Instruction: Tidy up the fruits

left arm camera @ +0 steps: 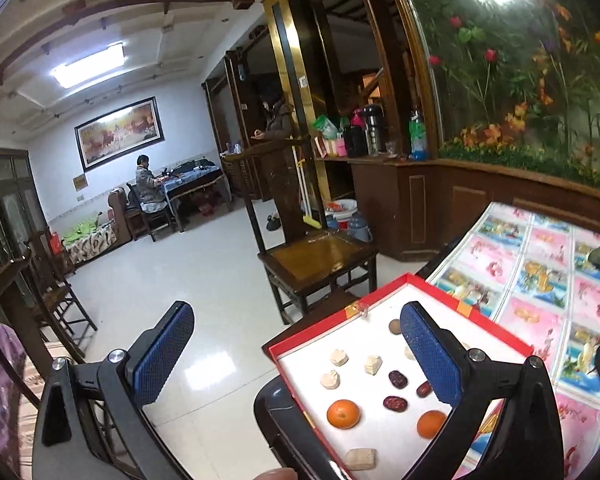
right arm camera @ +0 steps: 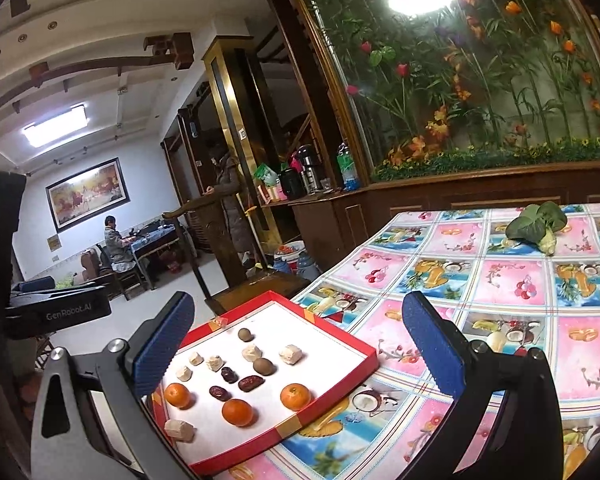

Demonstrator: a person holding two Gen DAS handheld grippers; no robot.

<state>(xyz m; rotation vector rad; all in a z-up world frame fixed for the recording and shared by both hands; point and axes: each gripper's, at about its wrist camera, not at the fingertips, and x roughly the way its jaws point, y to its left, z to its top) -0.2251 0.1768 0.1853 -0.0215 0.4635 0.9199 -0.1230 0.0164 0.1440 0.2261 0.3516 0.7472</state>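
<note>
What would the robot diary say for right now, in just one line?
left gripper: open, empty | right gripper: open, empty | both above red tray | tray: three oranges, dates, pale chunks | nothing picked

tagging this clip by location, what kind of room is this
Most likely a home's living and dining room: a table under a fruit-print cover, carved wooden chairs, a framed painting, and thermos flasks on a wooden sideboard.

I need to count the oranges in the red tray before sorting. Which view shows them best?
The right wrist view: all three oranges lie unobstructed in the red tray. The left wrist view shows only two oranges, one partly hidden behind the left gripper.
</note>
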